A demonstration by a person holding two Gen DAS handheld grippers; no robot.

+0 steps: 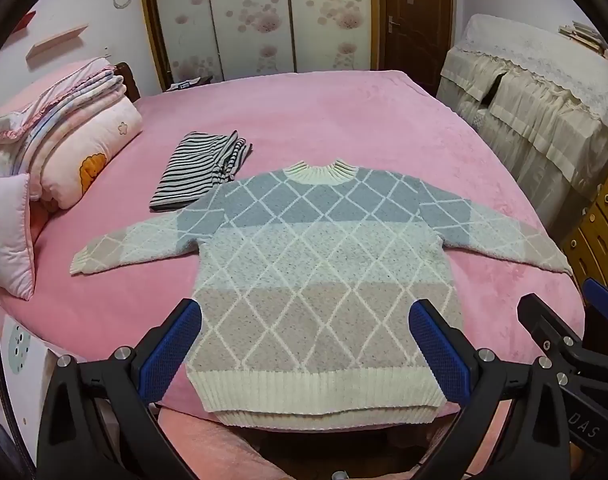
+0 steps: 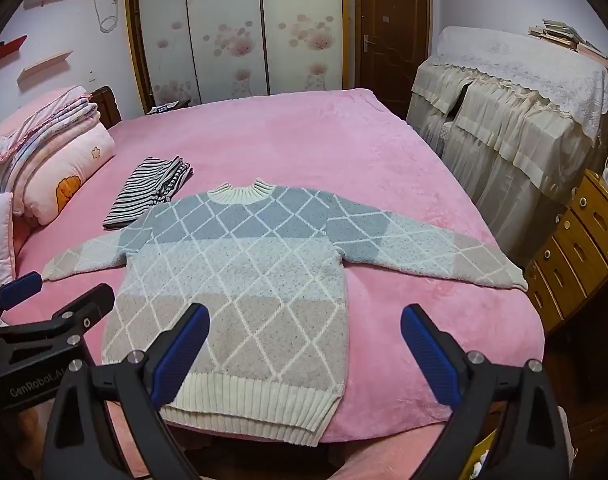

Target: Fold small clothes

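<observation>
Jaws on both tools stand wide apart with nothing between the pads. Left gripper [image 1: 306,332]: above the sweater's hem at the near edge of the bed, clear of the fabric. Right gripper [image 2: 304,340]: beside it, over the hem's right corner and bare blanket.

Sweater [image 1: 316,264]: knitted, diamond lattice, banded blue-grey, pale blue and beige, cream ribbed collar and hem. Lies flat and unfolded, sleeves spread toward the left and right edges, hem overhanging the near edge slightly.

Striped garment [image 1: 199,172]: folded, just beyond the sweater's left shoulder.

Pink blanket [image 1: 344,120]: covers the bed.

Stacked bedding [image 1: 75,128]: along the left edge.
</observation>
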